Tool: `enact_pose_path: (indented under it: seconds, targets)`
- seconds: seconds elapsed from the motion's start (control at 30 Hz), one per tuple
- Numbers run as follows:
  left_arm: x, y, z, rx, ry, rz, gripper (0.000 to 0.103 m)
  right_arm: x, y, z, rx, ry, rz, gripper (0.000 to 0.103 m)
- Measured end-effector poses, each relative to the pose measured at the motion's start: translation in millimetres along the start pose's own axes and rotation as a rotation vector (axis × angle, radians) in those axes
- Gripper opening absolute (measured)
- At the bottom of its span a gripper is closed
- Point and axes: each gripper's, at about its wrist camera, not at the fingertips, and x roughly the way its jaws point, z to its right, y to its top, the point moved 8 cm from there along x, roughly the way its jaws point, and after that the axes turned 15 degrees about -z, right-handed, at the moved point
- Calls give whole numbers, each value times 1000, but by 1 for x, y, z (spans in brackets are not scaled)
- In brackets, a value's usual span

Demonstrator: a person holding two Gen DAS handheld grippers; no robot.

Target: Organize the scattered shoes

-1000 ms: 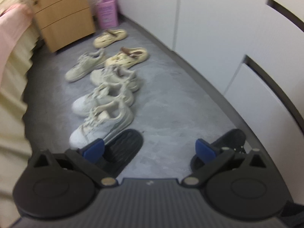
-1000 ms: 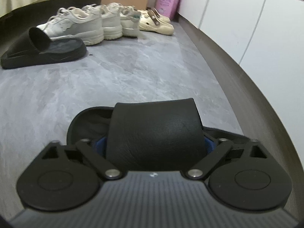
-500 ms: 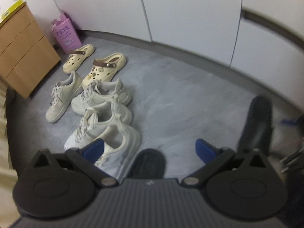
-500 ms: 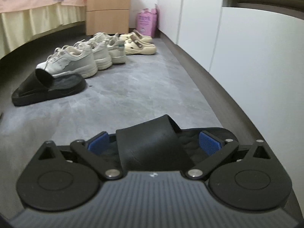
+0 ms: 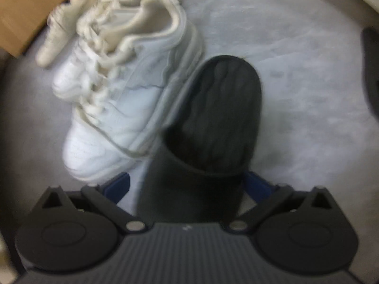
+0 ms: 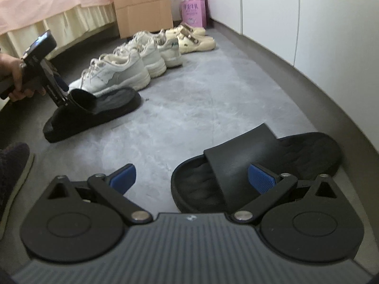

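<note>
A black slide slipper [image 5: 220, 108] lies on the grey floor beside a white sneaker [image 5: 113, 108]. My left gripper [image 5: 187, 184] is open, its fingers on either side of the slipper's strap. The right wrist view shows that slipper [image 6: 94, 114] with the left gripper [image 6: 65, 101] tilted down at its strap, held by a hand [image 6: 14, 75]. A second black slipper [image 6: 296, 151] lies near the wall. My right gripper [image 6: 191, 176] is open, with its right finger over this slipper's footbed and its left finger above bare floor.
A row of white sneakers [image 6: 151, 54] and cream clogs [image 6: 194, 40] runs toward a wooden cabinet [image 6: 142, 4] and a pink bag [image 6: 193, 9]. A bed [image 6: 35, 4] is on the left and white cupboard doors [image 6: 331, 23] on the right. A person's dark shoe [image 6: 11, 177] stands at lower left.
The left gripper has dropped down onto the black slipper by the white sneaker. The right gripper has pulled back and to the left, so the second slipper's strap is no longer between its fingers.
</note>
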Motion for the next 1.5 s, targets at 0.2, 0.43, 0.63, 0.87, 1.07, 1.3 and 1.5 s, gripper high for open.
enact_pose_path:
  seconds: [0.2, 0.43, 0.63, 0.87, 1.07, 1.3, 1.5]
  targets:
    - [8, 4, 0, -82, -9, -36, 102, 4, 2, -8, 2, 20, -5, 103]
    - [7, 11, 8, -222, -20, -93, 98, 5, 0, -8, 2, -2, -20, 103]
    - [-6, 23, 30, -344, -98, -131, 97, 6, 0, -8, -3, -8, -22, 103]
    - [-14, 26, 53, -388, -158, -148, 93, 8, -1, -10, -8, -7, -32, 103]
    - [-24, 28, 73, -376, -209, -121, 91, 10, 1, -13, -5, 9, -29, 103]
    - [-37, 30, 96, -361, -267, -90, 100, 0, 23, -40, -235, 70, -25, 103]
    - [-63, 26, 83, -306, -335, 32, 102, -1, 78, -80, -630, 158, -78, 103]
